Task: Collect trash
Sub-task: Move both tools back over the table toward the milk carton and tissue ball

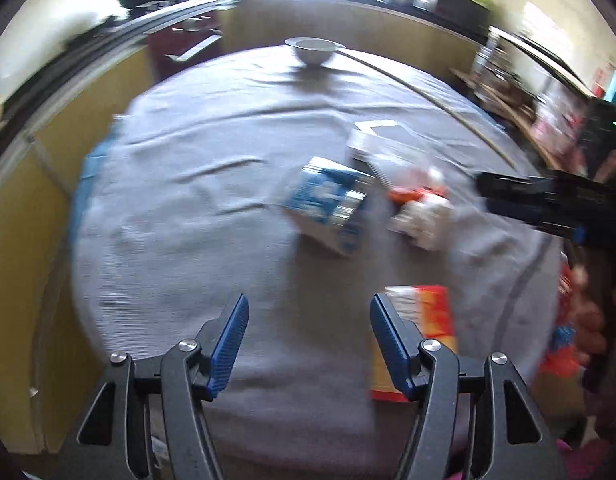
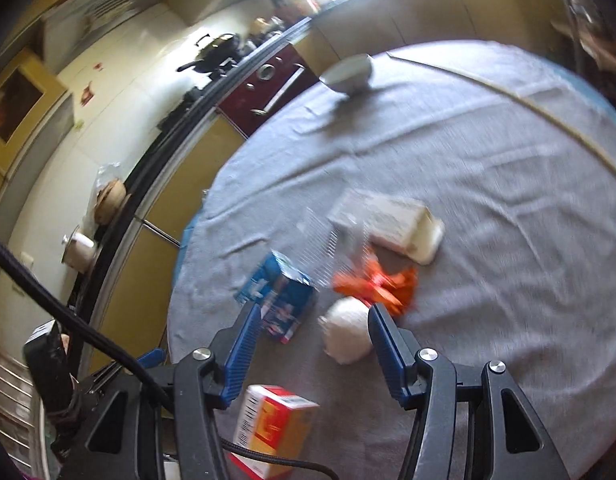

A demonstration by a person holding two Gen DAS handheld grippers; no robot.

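Step in hand: approach, nothing collected yet by either gripper. Both hang over the grey-clothed surface (image 1: pixel 179 216) with the trash spread ahead of them.

Items on the surface:
- Blue carton (image 2: pixel 281 300), tipped on its side, left of the cluster.
- Crumpled white wad (image 2: pixel 348 334), probably tissue or paper (motion blur makes the material hard to judge), just beside the carton.
- Orange wrapper (image 2: pixel 382 282), touching or nearly touching the wad on its far side.
- White box (image 2: pixel 404 228), beyond the wrapper, with some clear plastic against it.
- Red-and-yellow box (image 2: pixel 273 426), nearest the person, at the surface's near edge.
- White bowl (image 1: pixel 314 50), at the far edge, well apart from the rest; likely not trash.

Right gripper (image 2: pixel 312 344): released, jaws parted with nothing between the pads. The white wad lies just ahead, close against the inner side of its right finger; the blue carton sits beside the left finger.

Left gripper (image 1: pixel 308 336): released, jaws wide and empty. The red-and-yellow box lies just outside its right finger; the blue carton is further ahead.

Next move, as judged: the right gripper should shift slightly right to centre the wad between the pads, lower to the cloth, then close gently, as a soft wad will compress.
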